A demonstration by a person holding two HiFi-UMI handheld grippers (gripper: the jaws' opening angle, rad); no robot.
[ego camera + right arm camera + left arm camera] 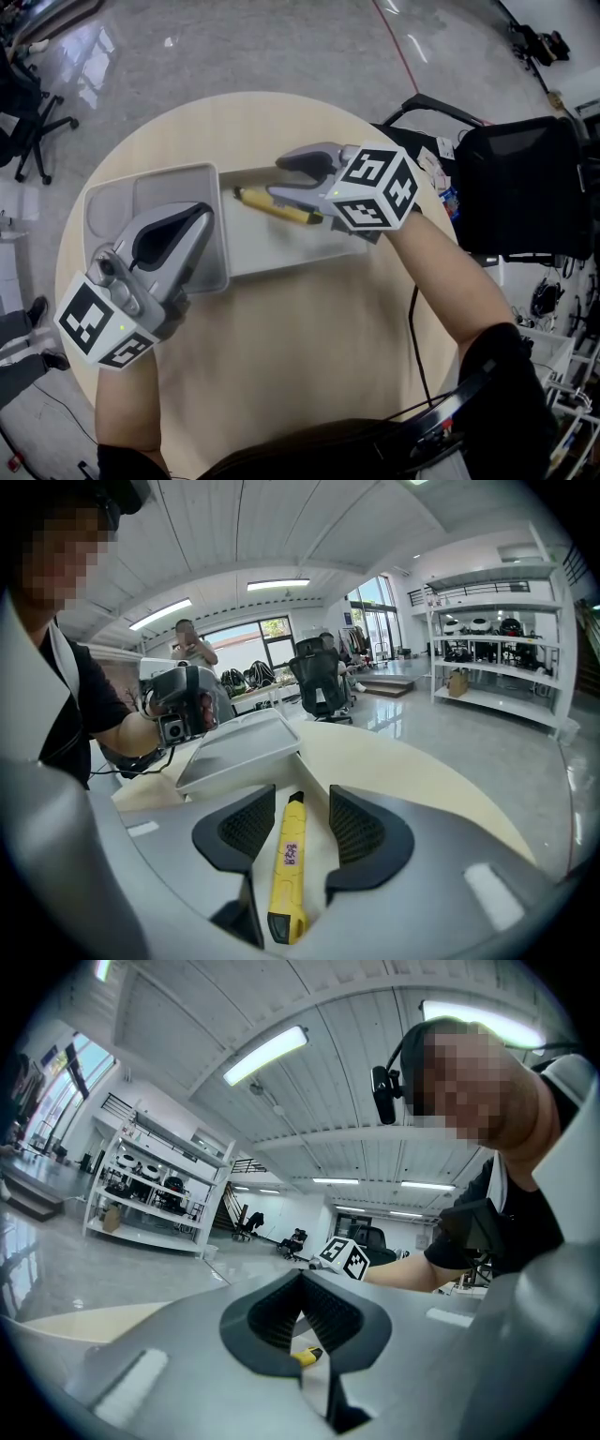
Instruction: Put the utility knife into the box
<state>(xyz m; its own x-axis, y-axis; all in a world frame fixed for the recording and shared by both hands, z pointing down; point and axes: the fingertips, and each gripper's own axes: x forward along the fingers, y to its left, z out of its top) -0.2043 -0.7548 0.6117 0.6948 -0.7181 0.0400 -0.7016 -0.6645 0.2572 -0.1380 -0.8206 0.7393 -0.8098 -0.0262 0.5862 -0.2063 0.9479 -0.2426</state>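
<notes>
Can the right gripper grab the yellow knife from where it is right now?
Probably yes. The right gripper has its jaws open on either side of the utility knife, which lies in the box. Nothing sits between the pads and the knife, so closing should catch it.

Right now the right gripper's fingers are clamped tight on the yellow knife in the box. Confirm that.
Not clamped. The right gripper has its fingers apart, clear of the yellow knife, which lies loose between them in the box. The right gripper view shows a gap on each side of it.
</notes>
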